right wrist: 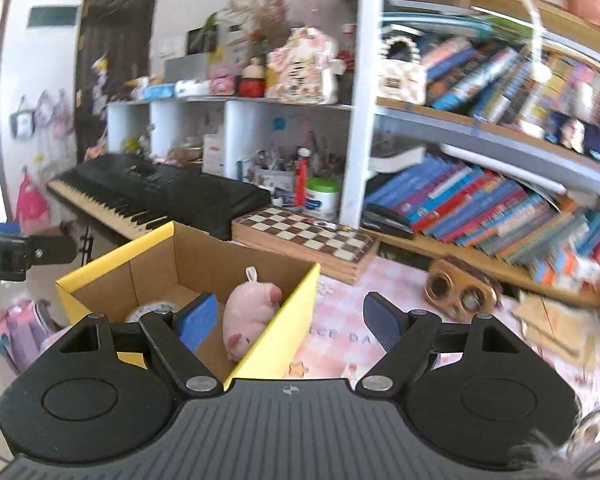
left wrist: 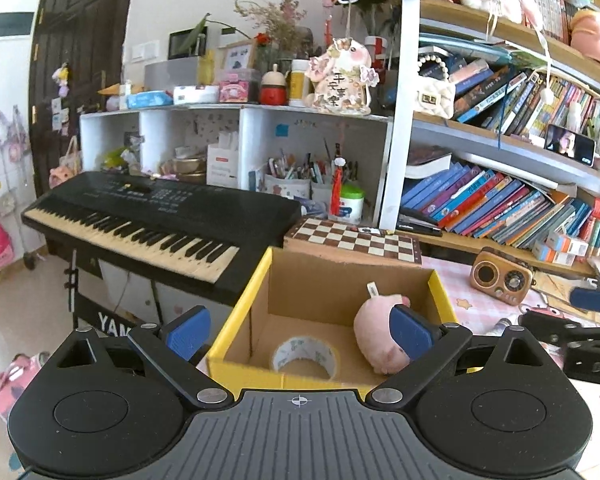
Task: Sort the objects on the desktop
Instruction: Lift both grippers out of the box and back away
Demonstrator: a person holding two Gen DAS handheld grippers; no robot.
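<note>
A cardboard box with plain brown walls inside and glossy yellow outside stands open on a desk covered by a pink checked cloth. In it lie 2 things: a soft pink plush pig with a small white tag, resting on its side against the box's right wall, and a ring-shaped roll of tape lying flat on the floor of the box, to the left of the pig.

The left gripper hangs over the near edge of the box, its ribbed blue pads spread wide with nothing between them. The right gripper is above the box's right wall, jaws also wide and empty.

Behind the box sit a wooden chessboard, a black keyboard with cream keys, and a rounded wooden radio. Leaning books fill the shelves.
</note>
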